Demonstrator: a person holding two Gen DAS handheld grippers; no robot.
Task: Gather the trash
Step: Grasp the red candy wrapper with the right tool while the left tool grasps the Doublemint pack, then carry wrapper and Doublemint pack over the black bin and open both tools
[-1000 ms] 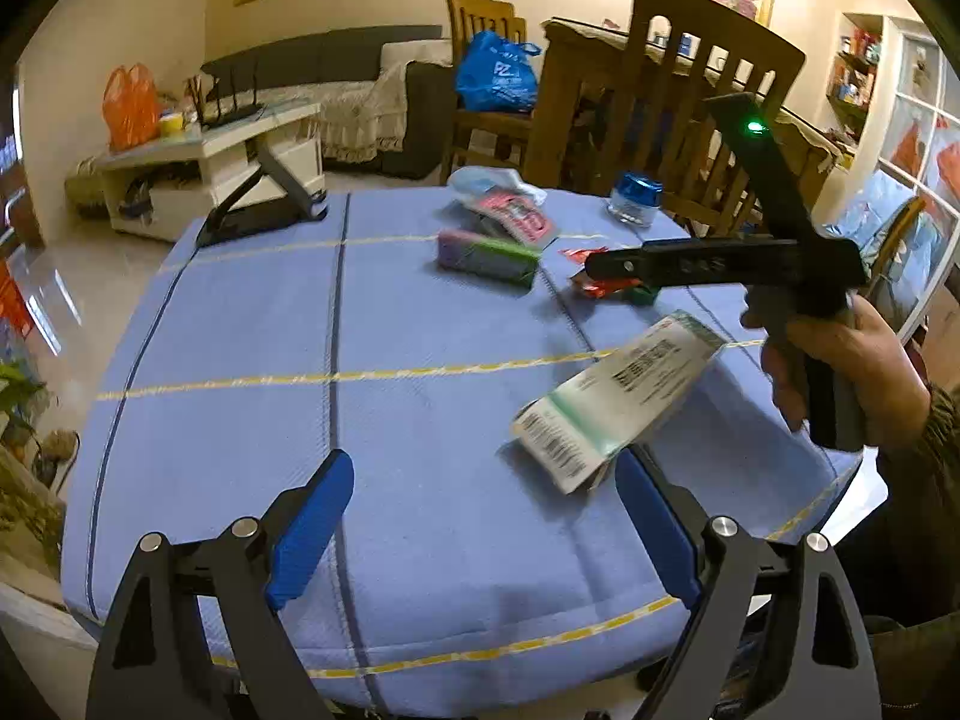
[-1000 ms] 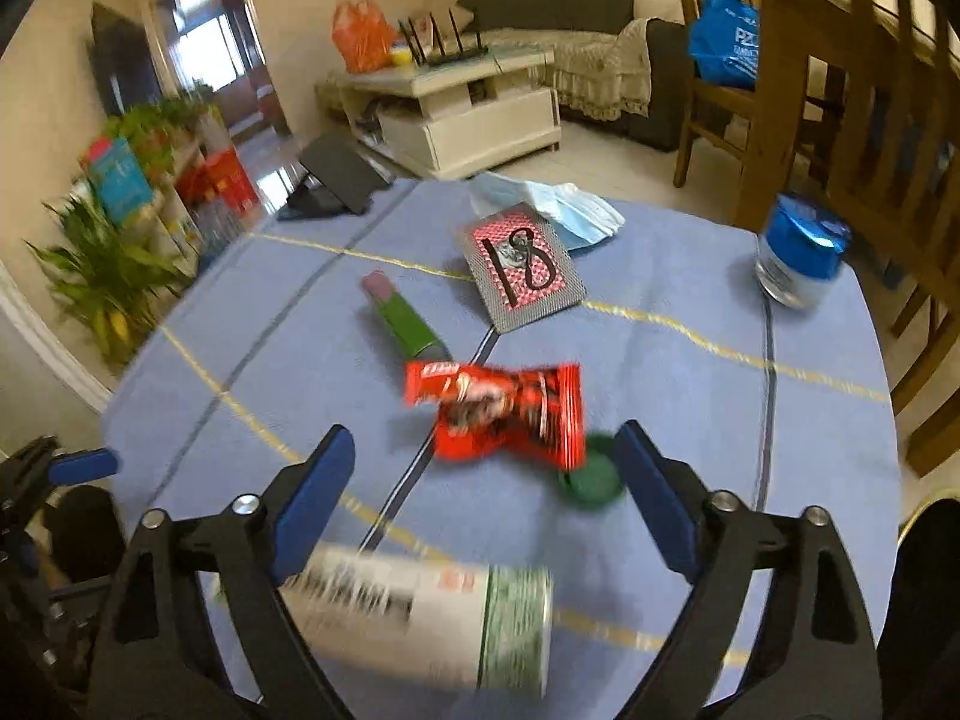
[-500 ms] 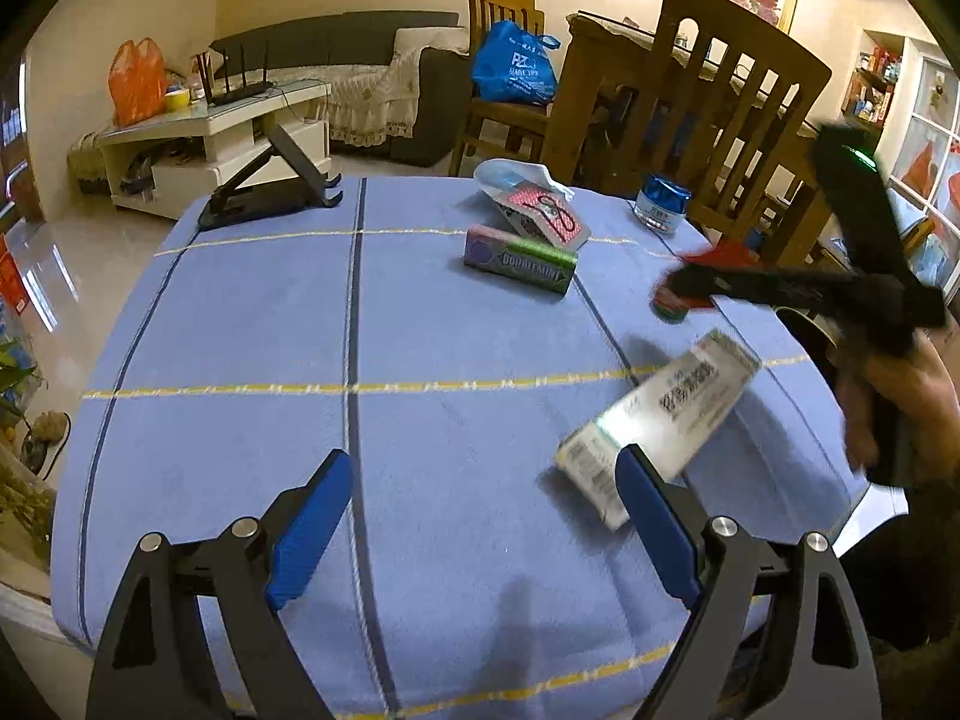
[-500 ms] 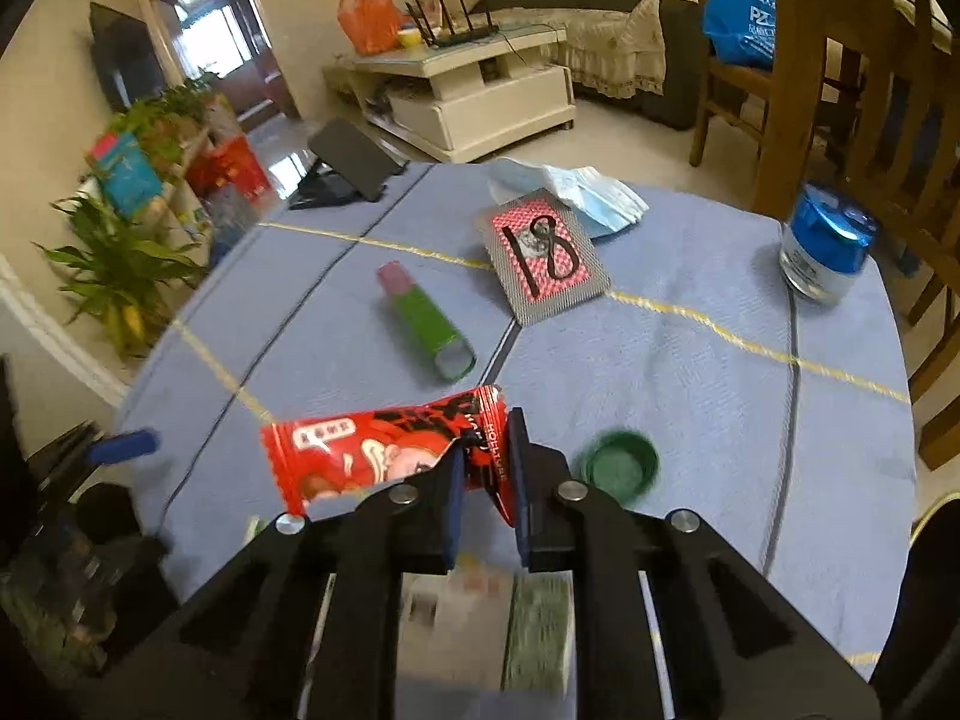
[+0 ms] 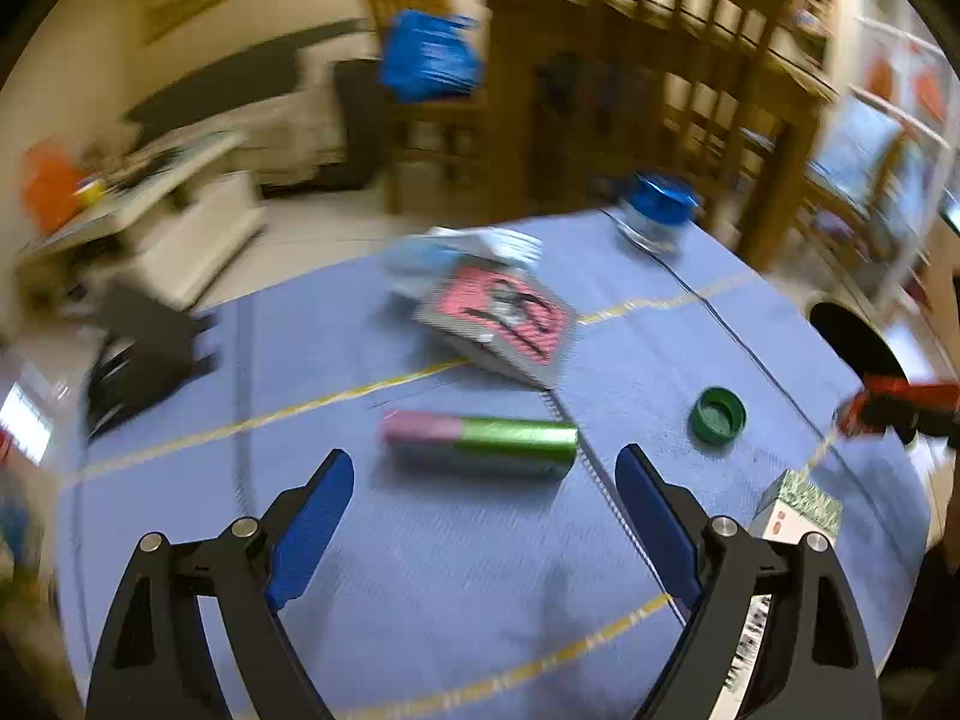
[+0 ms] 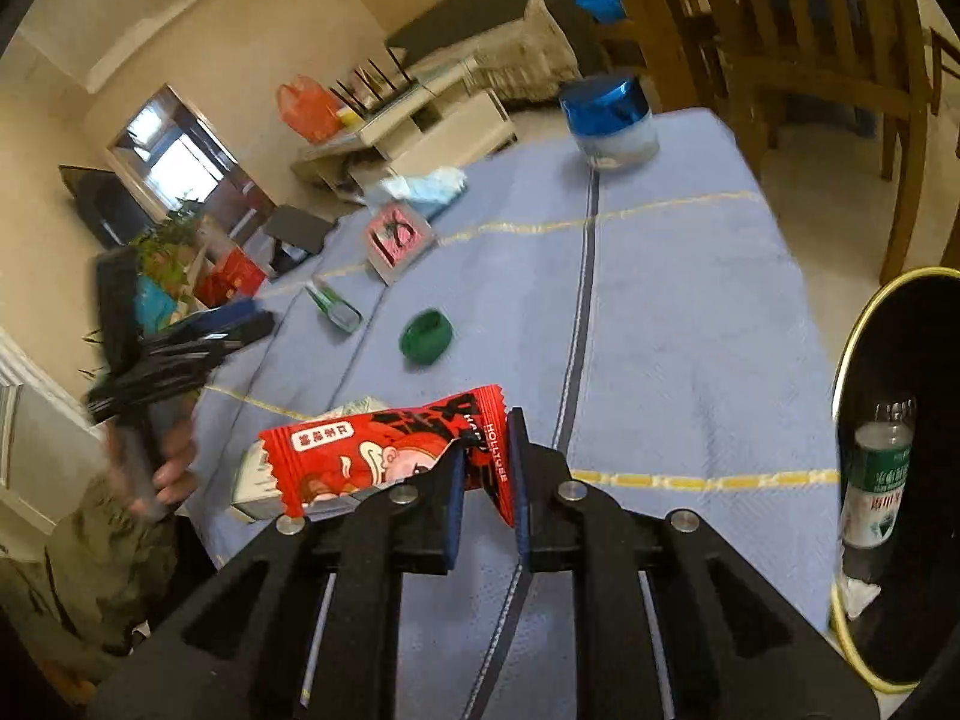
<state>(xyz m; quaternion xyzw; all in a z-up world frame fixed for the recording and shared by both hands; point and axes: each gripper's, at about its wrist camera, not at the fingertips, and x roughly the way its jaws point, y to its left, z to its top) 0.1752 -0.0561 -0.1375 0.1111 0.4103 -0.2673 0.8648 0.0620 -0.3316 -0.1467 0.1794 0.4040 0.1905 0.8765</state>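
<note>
**Red wrapper pinched in right tool beside the bin**

The right tool [image 6: 486,480] is clamped narrow on a red snack wrapper [image 6: 384,450], gripping it by its right end; the rest of the wrapper sticks out to the left of the pads, lifted clear of the blue cloth of the tabletop [image 6: 690,330]. Just to the right of this tool, off the tabletop's right edge, stands a black bin with a gold rim [image 6: 846,360] with a plastic bottle [image 6: 876,480] inside it. Under the wrapper's left end a white and green carton [image 6: 258,486] lies at the near edge of the tabletop.

The left tool [image 5: 483,510] is spread wide and holds nothing. A pink and green gum pack [image 5: 480,435] lies on the tabletop just ahead of the gap between its fingers, crosswise to them. A green bottle cap [image 5: 717,415] sits open side up, ahead and to the right of the right finger [image 5: 657,522], well apart from it (the carton shows just outside that finger). Farther back lie a card pack with a pink face [image 5: 498,318] and, touching its far side, a crumpled light blue mask [image 5: 456,252]. A blue-lidded jar [image 5: 654,210] stands near the far right edge, and a black folding stand [image 5: 144,354] near the left edge
</note>
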